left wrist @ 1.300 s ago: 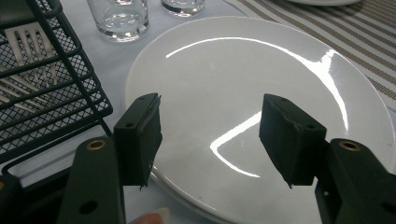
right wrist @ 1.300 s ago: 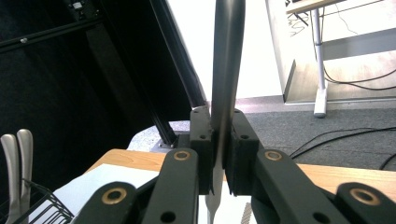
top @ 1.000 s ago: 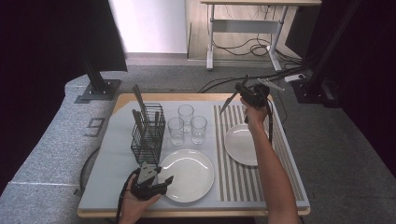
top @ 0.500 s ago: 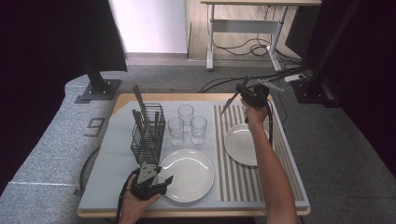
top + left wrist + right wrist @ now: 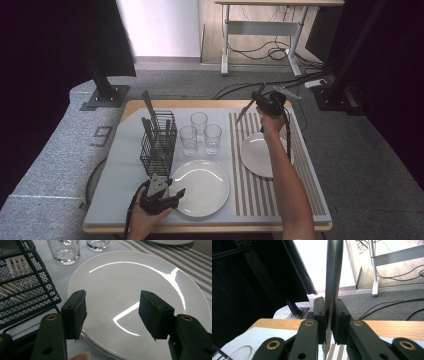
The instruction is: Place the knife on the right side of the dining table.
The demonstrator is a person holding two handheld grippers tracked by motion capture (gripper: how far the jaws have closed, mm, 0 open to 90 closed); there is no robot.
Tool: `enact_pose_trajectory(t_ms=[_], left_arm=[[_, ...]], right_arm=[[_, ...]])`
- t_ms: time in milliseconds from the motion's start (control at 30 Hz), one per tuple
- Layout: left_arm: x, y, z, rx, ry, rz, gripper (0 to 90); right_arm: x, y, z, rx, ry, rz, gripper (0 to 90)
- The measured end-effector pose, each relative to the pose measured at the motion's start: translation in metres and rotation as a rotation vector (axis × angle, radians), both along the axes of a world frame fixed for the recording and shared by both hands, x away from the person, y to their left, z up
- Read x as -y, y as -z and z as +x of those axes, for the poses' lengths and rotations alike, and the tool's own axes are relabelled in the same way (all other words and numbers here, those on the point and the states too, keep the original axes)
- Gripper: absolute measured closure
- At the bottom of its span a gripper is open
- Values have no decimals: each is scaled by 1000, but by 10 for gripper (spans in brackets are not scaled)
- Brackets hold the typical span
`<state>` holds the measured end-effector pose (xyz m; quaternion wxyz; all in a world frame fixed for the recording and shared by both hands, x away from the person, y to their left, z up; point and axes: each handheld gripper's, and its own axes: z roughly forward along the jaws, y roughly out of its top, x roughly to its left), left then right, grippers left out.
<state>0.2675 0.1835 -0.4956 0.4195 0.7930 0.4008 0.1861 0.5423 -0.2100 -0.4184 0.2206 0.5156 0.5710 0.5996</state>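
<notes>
Knife (image 5: 333, 272): thin, stiff, slick metal, right claw (image 5: 329, 322) clamped mid-handle; grip flat sides. Left claw (image 5: 112, 315) apart over plate (image 5: 160, 282).

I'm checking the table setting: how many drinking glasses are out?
3. They cluster between the wire cutlery basket and the striped mat: a rear glass, a front-left glass and a front-right glass. None seems hidden.
</notes>
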Motion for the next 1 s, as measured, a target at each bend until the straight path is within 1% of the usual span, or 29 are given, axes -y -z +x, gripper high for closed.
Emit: enact_pose_trajectory(t_ms=[133, 367, 567, 733, 833, 867, 1000], left_arm=[[0, 0, 0, 0, 0, 0, 391], [0, 0, 0, -1, 0, 1, 392], [1, 0, 0, -4, 3, 4, 392], [1, 0, 0, -6, 5, 5, 392], [0, 0, 0, -5, 4, 4, 392], [0, 0, 0, -5, 3, 4, 392], [1, 1, 1, -7, 5, 5, 392]], right_arm=[[-1, 4, 0, -7, -4, 0, 830], [4, 14, 3, -29, 3, 3, 830], [6, 17, 3, -36, 2, 17, 830], [6, 19, 3, -44, 1, 13, 830], [5, 22, 4, -51, 7, 0, 830], [6, 22, 4, -51, 6, 6, 830], [7, 22, 5, -53, 5, 6, 829]])
